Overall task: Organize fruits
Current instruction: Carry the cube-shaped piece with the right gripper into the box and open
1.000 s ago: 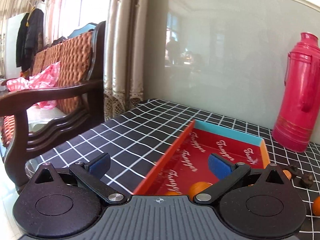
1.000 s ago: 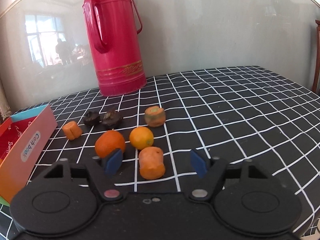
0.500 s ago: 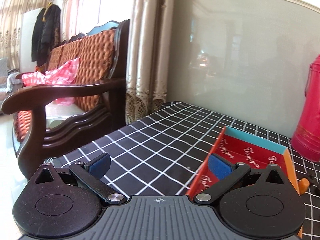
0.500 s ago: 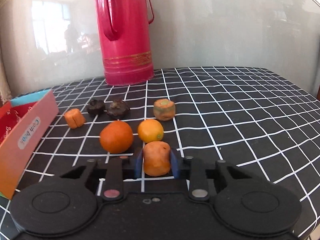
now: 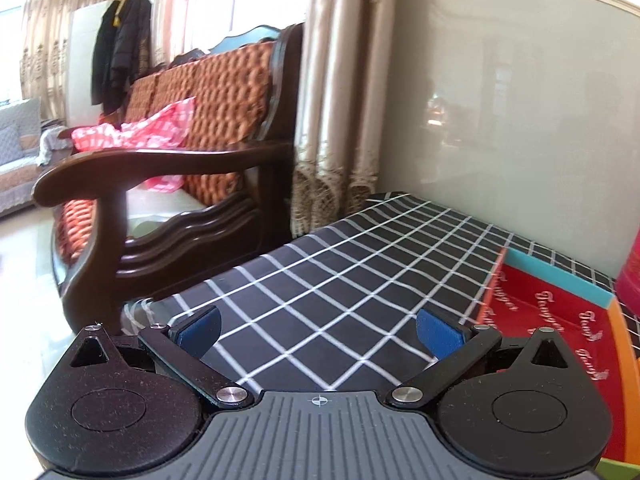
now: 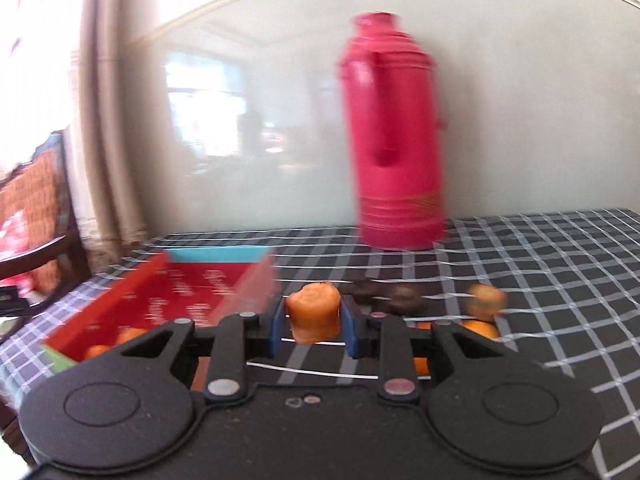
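Inside, the red box (image 6: pixel 176 300) holds orange fruits (image 6: pixel 128 336). Right tool (image 6: pixel 313 322) grips an orange piece (image 6: pixel 314 314) just beside it; left tool (image 5: pixel 318 332) gapes over the tabletop (image 5: pixel 340 280). Flask (image 6: pixel 394 140) behind.

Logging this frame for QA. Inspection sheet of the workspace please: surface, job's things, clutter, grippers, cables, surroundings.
Surface: table under a black cloth with white grid.
Job's things: orange fruit piece lifted; red box open, orange fruit inside at its near end; more fruit and two dark pieces on the cloth, blurred.
Clutter: pink thermos upright by the wall.
Grippers: right gripper shut on the fruit piece; left gripper open, empty.
Cables: nothing seen.
Surroundings: wooden sofa with pink cloth, curtain, glossy wall.
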Tool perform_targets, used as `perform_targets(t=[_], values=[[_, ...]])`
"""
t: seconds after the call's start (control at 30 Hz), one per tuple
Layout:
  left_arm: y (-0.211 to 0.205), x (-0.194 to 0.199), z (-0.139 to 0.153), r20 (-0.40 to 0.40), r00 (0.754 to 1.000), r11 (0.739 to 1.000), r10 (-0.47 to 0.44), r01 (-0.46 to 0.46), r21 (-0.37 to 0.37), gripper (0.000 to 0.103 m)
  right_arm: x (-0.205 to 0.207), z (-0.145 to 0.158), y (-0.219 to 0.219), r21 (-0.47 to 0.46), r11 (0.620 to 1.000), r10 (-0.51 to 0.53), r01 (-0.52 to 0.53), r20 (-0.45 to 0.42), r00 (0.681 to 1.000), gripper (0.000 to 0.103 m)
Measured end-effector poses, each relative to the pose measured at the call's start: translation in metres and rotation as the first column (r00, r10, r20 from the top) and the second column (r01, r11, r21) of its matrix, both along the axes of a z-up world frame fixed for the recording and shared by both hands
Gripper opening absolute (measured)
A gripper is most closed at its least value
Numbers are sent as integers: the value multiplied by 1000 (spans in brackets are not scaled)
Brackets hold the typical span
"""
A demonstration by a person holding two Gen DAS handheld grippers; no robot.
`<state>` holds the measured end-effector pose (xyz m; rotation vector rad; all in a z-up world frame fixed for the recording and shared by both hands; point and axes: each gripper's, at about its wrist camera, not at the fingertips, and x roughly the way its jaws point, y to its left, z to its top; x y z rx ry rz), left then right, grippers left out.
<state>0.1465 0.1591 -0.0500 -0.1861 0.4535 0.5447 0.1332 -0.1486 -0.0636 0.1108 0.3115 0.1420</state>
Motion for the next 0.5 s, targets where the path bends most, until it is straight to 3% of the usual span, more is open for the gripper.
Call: perform_targets(t=[0.23,0.5], values=[[21,-9,-6,-16,999,999,38,-39,-13,103,1,0,56,-74,981,180,-181,-13,984,21],[34,-15,-7,-15,998,998,57,-57,-15,103,5,-8,89,-153,963,213,-221,-66,975,21]])
